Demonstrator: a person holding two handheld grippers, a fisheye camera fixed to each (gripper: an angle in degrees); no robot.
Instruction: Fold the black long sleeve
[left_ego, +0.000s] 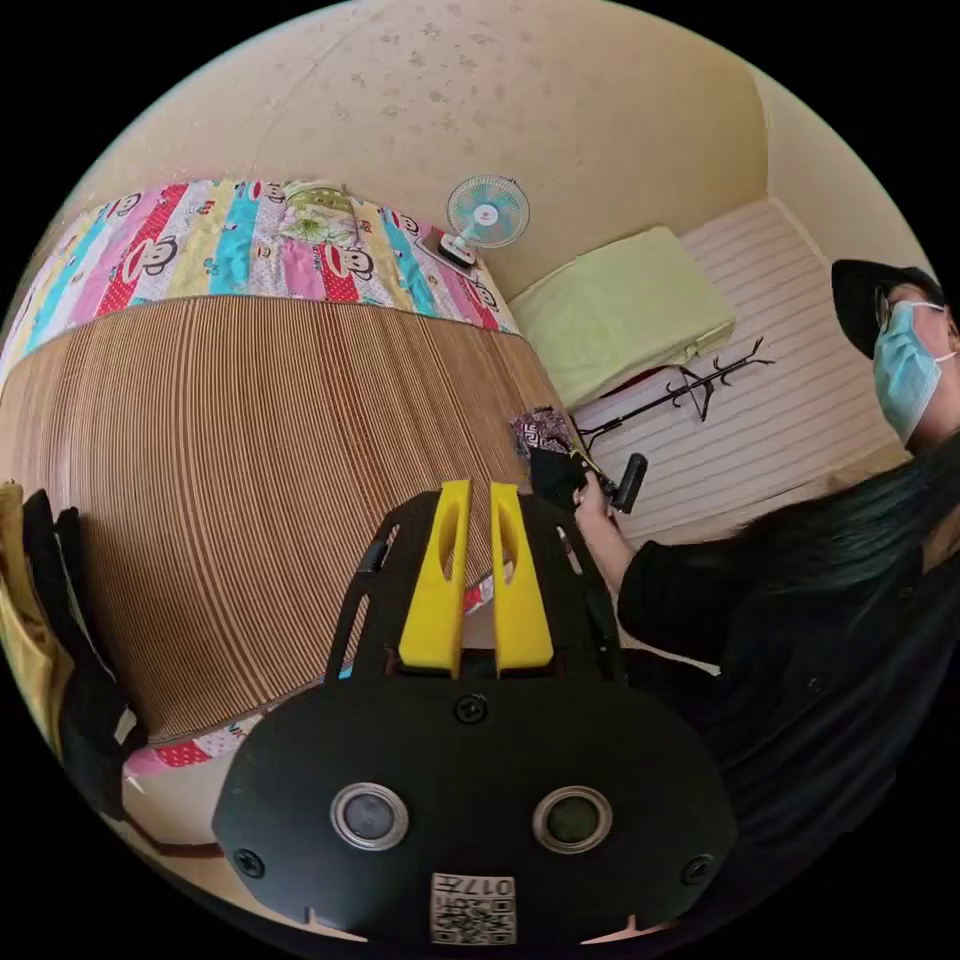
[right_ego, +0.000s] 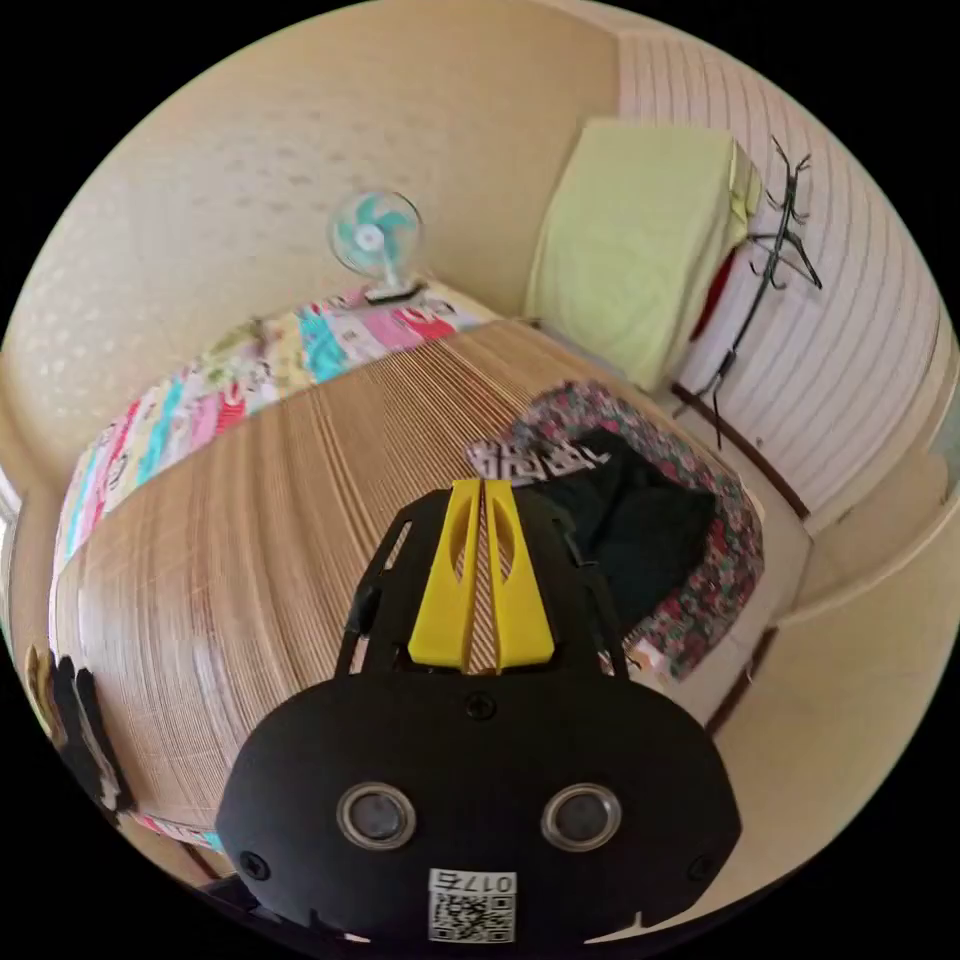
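Reaching for the garment looks like the step in hand, since nothing is gripped yet. In the right gripper view, the right gripper (right_ego: 483, 490) hangs above the bamboo mat (right_ego: 250, 520) with its yellow jaws pressed together at the tips, pinching nothing. The black long sleeve (right_ego: 630, 525) lies bunched at about two o'clock from those jaws, resting on a flowered cloth (right_ego: 725, 560) near the mat's edge, beside a black-and-white patterned cloth (right_ego: 535, 460).

In the left gripper view, the left gripper (left_ego: 480, 492) has its jaws slightly parted, a narrow gap between them, holding nothing; the black pile shows at about two o'clock.

To do this well, I would spread the right jaws first, then pinch a clear edge such as a shoulder or hem, taking the black fabric alone and not the cloth beneath, and draw it onto the bare mat to flatten.
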